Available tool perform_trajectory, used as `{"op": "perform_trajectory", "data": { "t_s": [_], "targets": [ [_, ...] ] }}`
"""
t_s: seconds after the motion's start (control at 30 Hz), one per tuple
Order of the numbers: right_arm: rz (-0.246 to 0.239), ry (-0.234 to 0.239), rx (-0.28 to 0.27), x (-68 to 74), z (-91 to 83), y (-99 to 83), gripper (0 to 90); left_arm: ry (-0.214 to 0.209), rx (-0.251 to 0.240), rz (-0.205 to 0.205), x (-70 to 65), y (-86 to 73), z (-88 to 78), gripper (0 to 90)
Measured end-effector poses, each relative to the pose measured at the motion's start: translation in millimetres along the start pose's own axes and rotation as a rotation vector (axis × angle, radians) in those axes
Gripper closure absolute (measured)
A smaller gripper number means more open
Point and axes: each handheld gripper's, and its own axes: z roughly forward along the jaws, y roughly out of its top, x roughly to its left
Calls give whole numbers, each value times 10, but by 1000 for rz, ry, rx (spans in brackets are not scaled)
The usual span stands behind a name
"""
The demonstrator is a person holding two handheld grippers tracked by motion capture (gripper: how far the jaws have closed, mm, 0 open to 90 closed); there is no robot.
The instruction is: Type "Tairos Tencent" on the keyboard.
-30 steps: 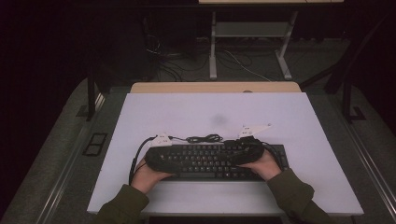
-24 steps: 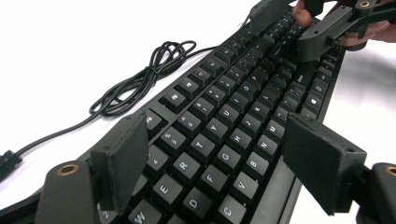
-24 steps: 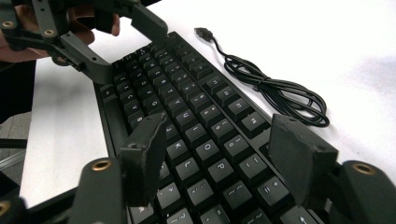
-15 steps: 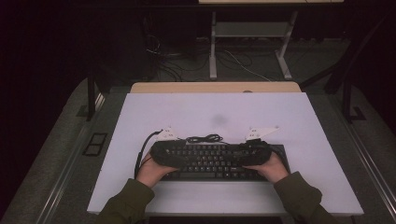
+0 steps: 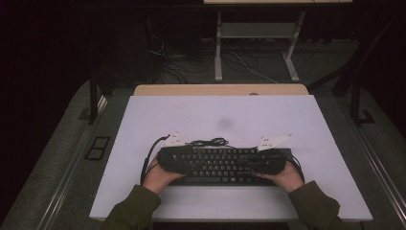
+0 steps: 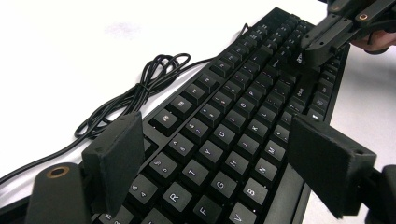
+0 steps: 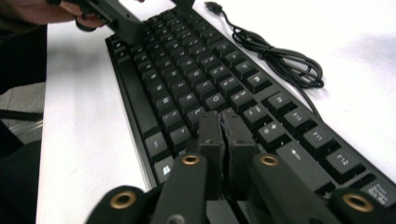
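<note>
A black keyboard [image 5: 220,167] lies flat on the white table [image 5: 220,115], its cable [image 5: 208,142] bundled just behind it. My left gripper [image 5: 190,161] hovers over the keyboard's left half. In the left gripper view my left gripper [image 6: 217,142] is open wide above the letter keys [image 6: 219,135]; its jaws have just been opening, with nothing gripped. My right gripper [image 5: 247,163] is over the right half. In the right gripper view my right gripper [image 7: 223,120] has just closed, pad against pad, with nothing between, its tips just above the keys.
The coiled cable [image 7: 275,58] ends in a loose USB plug [image 7: 212,7] on the table behind the keyboard. A wooden strip [image 5: 220,89] runs along the table's far edge. Beyond it stand a desk frame [image 5: 218,48] and floor cables in the dark.
The right hand has slid a little to the right along the keyboard. The left hand and the keyboard stay where they were.
</note>
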Motion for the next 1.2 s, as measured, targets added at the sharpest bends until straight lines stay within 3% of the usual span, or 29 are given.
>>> {"op": "perform_trajectory", "data": {
  "t_s": [0.43, 0.73, 1.2],
  "targets": [
    [-33, 18, 78, 14, 43, -87, 894, 3, 6, 9, -12, -13, 25, 178],
    [-58, 5, 128, 34, 95, -114, 894, 7, 7, 12, -24, -10, 29, 178],
    [-52, 7, 140, 20, 120, -139, 895, 5, 14, 20, -42, -4, 22, 181]
  ]
}}
